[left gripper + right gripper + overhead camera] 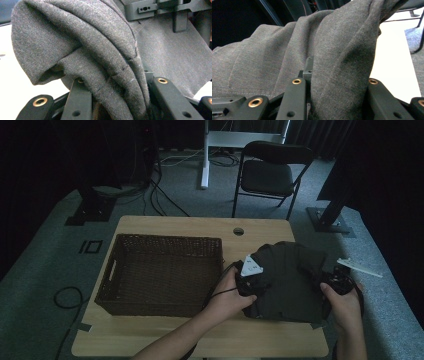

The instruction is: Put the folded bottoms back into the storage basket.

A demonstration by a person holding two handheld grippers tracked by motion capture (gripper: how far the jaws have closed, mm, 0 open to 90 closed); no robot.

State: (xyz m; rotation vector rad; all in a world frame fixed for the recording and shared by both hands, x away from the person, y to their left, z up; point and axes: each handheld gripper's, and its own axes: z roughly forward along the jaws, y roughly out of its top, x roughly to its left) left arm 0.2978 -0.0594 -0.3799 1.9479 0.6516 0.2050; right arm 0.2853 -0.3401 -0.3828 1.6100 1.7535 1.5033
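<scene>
Nearest the camera in the high view, the person's two forearms reach in from 6 o'clock over the pale wooden tabletop (165, 342). The left hand-held gripper (248, 282), topped by its grey three-cornered plate, meets the left edge of a crumpled dark grey woven cloth garment (290, 280); in the left gripper view its black jaws are pinching a thick fold of that fabric (100, 62). The right hand-held gripper (336, 283) sits at the garment's right edge, and the right gripper view shows its jaws clamped on a bunched fold too (337, 62). The garment lies heaped on the tabletop's right half, at about 3 o'clock from a dark brown rectangular wicker basket (112, 275). Farther off, at 12 o'clock, a black folding chair (272, 172) stands on the grey carpeted floor (40, 265).
</scene>
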